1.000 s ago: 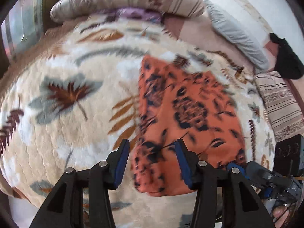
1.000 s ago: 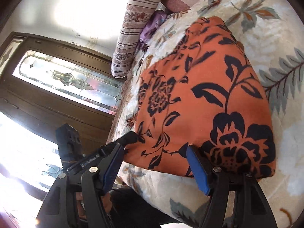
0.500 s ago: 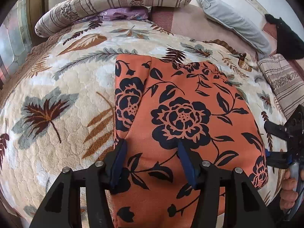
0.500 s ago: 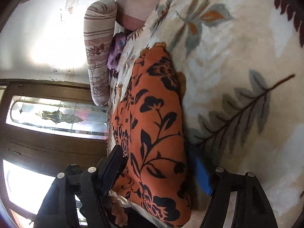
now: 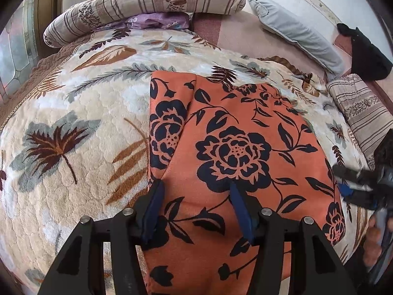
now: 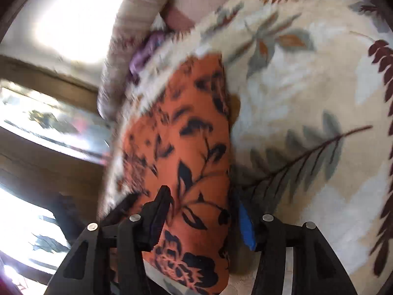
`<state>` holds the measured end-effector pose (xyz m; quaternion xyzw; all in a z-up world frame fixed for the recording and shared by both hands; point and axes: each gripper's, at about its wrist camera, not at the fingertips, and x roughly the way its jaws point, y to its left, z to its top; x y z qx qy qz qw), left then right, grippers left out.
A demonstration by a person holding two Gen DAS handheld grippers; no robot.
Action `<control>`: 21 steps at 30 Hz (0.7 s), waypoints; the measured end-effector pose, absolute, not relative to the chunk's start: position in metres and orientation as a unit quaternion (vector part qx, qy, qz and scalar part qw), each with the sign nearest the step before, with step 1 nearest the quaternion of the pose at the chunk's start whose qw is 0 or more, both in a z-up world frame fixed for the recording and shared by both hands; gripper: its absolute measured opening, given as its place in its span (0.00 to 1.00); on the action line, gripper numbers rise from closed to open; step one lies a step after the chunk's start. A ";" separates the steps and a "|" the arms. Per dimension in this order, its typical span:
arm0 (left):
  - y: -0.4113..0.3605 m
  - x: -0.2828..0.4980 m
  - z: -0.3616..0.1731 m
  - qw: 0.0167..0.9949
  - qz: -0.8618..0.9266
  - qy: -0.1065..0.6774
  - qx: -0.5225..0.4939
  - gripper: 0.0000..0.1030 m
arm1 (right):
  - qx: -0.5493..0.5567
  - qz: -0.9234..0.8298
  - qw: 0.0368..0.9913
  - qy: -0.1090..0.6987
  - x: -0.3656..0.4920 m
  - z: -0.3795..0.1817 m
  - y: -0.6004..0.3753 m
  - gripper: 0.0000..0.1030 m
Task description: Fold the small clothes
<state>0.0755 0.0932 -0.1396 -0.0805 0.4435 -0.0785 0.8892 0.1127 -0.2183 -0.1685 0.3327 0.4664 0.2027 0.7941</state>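
An orange garment with a dark floral print (image 5: 233,152) lies folded flat on a cream leaf-patterned blanket (image 5: 73,132). My left gripper (image 5: 195,194) is open, hovering over the garment's near left part, its blue-padded fingers straddling the cloth without pinching it. My right gripper (image 6: 200,207) is open at the garment's right edge (image 6: 191,147), one finger over the cloth and one over the blanket (image 6: 307,98). The right gripper also shows in the left wrist view (image 5: 353,184) at the garment's right side. The right wrist view is blurred.
A striped bolster (image 5: 147,7) and purple cloth (image 5: 157,21) lie at the bed's far end. A grey pillow (image 5: 297,32), a black item (image 5: 368,56) and a striped cushion (image 5: 361,108) sit at the right. A glass door (image 6: 49,123) stands beyond the bed.
The garment has gone from a bunched heap to lying flat and smooth. My left gripper came in lower over it. My right gripper swung from the near edge to the right edge.
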 end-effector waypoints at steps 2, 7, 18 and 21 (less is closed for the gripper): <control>0.094 0.076 -0.140 0.889 -0.079 0.443 -0.084 0.55 | 0.358 0.203 0.798 0.441 0.120 -0.163 -0.232 0.68; 0.093 0.075 -0.140 0.889 -0.080 0.443 -0.085 0.55 | 0.423 0.232 0.725 0.491 0.178 -0.198 -0.226 0.66; 0.093 0.075 -0.140 0.891 -0.081 0.440 -0.081 0.55 | 0.314 0.168 0.811 0.464 0.167 -0.170 -0.199 0.50; 0.094 0.075 -0.140 0.890 -0.081 0.440 -0.083 0.55 | 0.344 0.166 0.823 0.420 0.176 -0.155 -0.214 0.78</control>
